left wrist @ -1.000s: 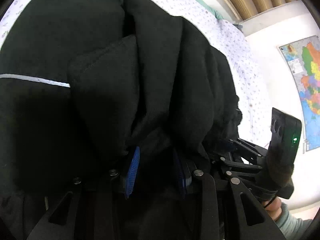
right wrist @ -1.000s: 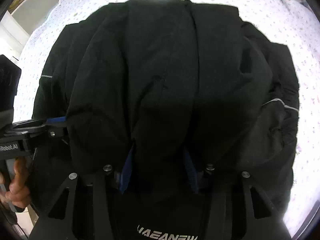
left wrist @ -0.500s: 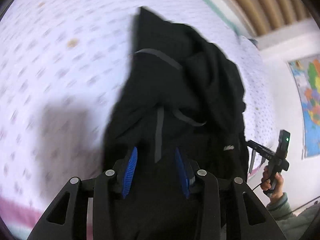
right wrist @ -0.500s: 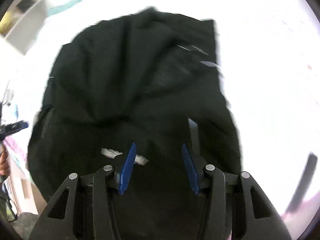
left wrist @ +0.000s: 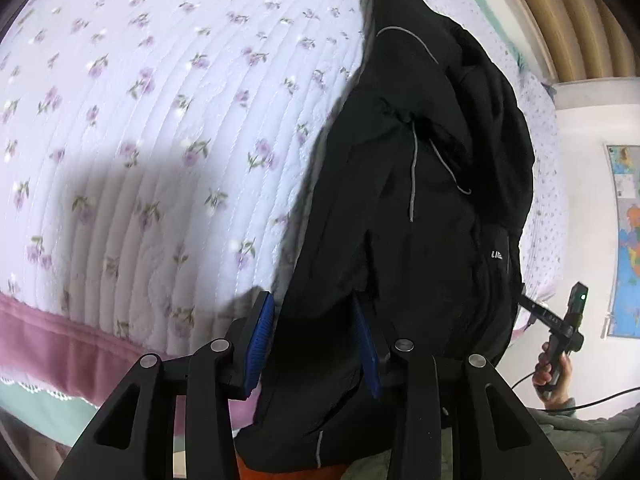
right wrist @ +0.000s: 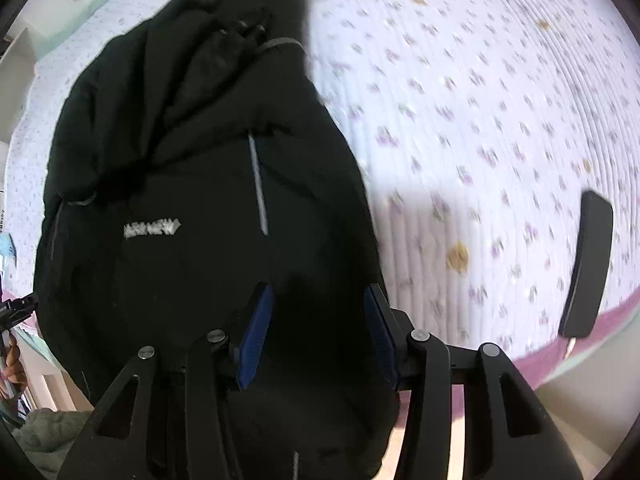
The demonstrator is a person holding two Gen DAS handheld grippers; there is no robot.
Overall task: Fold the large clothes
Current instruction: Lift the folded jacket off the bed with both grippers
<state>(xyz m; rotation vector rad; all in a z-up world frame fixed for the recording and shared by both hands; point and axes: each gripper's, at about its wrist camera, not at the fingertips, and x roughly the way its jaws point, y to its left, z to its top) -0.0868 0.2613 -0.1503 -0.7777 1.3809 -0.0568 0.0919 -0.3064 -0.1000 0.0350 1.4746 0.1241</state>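
Note:
A black jacket point(left wrist: 420, 200) with thin grey piping lies bunched on the flowered quilt point(left wrist: 160, 120), and its near end hangs over the bed's edge. My left gripper point(left wrist: 311, 308) is shut on a thick fold of that near end, and the fabric fills the gap between the blue pads point(left wrist: 258, 340). In the right wrist view the same jacket point(right wrist: 180, 200) shows a white logo, and my right gripper point(right wrist: 319, 296) is shut on another fold of its near edge. The jacket's underside and sleeves are hidden in the folds.
The quilt's pink border point(left wrist: 60, 340) marks the bed's near edge. A dark flat oblong object point(right wrist: 586, 264) lies on the quilt at the right. A hand point(left wrist: 548, 372) holds the other gripper at the jacket's right side. A map point(left wrist: 628, 240) hangs on the wall.
Both grippers have swung across the bed with the jacket in them. The fabric that filled both views is now a narrower heap, and bare quilt shows beside it.

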